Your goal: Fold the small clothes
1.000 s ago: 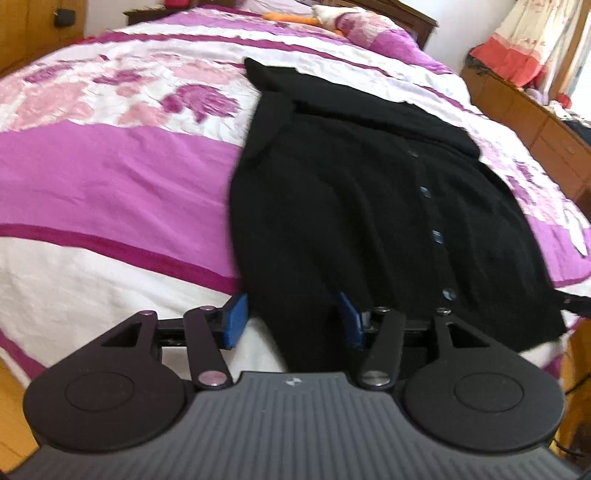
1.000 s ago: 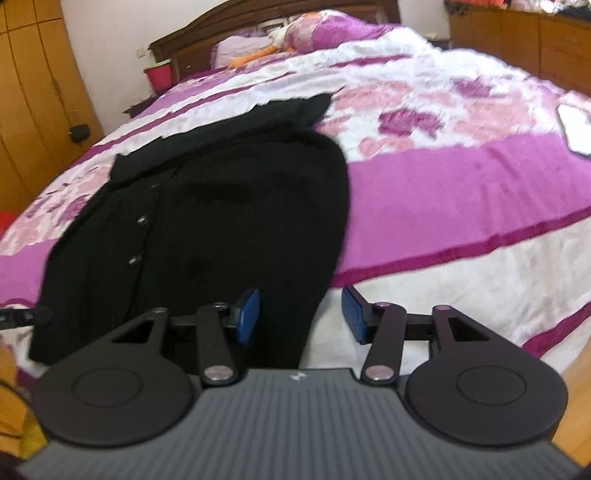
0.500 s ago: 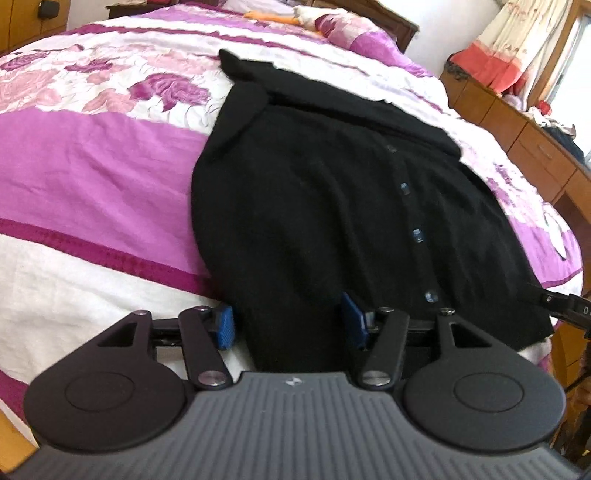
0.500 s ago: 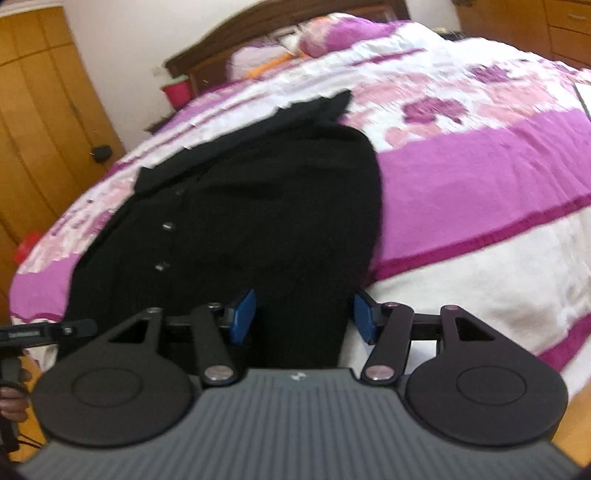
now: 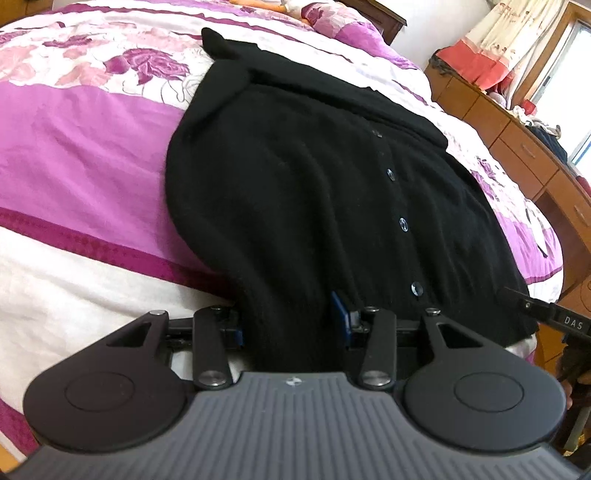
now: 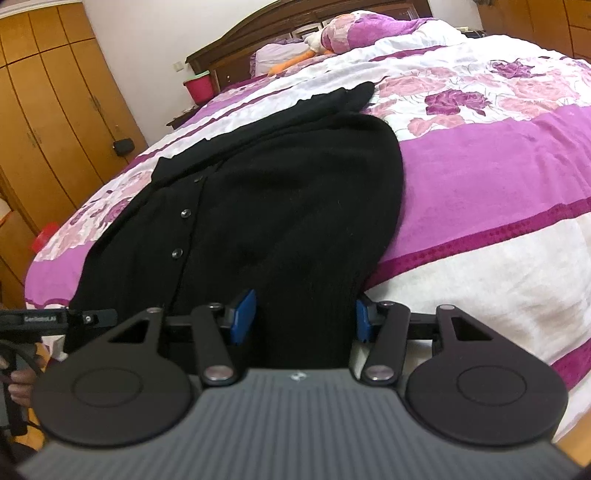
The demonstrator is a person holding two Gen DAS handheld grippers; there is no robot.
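Observation:
A black buttoned cardigan (image 5: 314, 184) lies spread on the bed, hem toward me; it also shows in the right wrist view (image 6: 277, 206). My left gripper (image 5: 290, 325) is open, its blue pads either side of the hem's left corner, cloth between the jaws. My right gripper (image 6: 304, 319) is open, its blue pads either side of the hem's right corner, cloth between the jaws. The right gripper's tip (image 5: 543, 314) shows at the far right of the left wrist view, and the left gripper's tip (image 6: 55, 319) at the far left of the right wrist view.
The bed has a purple, white and floral cover (image 5: 74, 129). A wooden dresser (image 5: 524, 122) stands along one side, wooden wardrobes (image 6: 48, 110) along the other. Pillows and a headboard (image 6: 295, 26) are at the far end. A red bin (image 6: 201, 86) stands beside the headboard.
Both grippers have moved forward onto the hem. The cloth now lies between each pair of jaws, which stay open.

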